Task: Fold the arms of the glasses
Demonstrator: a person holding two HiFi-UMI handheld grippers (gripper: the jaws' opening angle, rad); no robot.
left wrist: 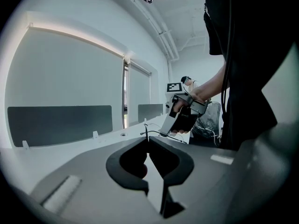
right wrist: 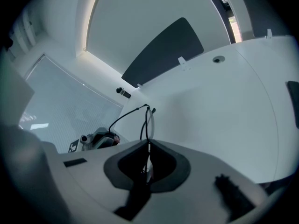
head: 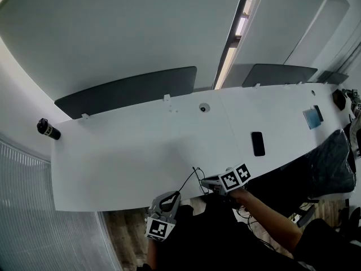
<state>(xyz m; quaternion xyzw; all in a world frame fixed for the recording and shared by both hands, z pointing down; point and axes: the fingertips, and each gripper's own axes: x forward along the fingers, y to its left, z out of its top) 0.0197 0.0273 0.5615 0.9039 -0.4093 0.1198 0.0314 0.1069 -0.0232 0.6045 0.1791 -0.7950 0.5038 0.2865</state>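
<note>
Glasses (right wrist: 148,122), thin black wire with clear lenses, stand edge-on in the right gripper (right wrist: 148,144), which is clenched on the rim. The left gripper (left wrist: 148,138), at its eight o'clock, pinches one arm's tip. Both hang over the white table's (head: 141,145) six-o'clock edge.

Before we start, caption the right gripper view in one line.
Right gripper shut on thin glasses over a white table, one arm open.

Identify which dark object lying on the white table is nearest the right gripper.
The flat black phone, just beyond the right gripper; the black cylinder sits at the far left corner, the blue-grey tablet far right.
</note>
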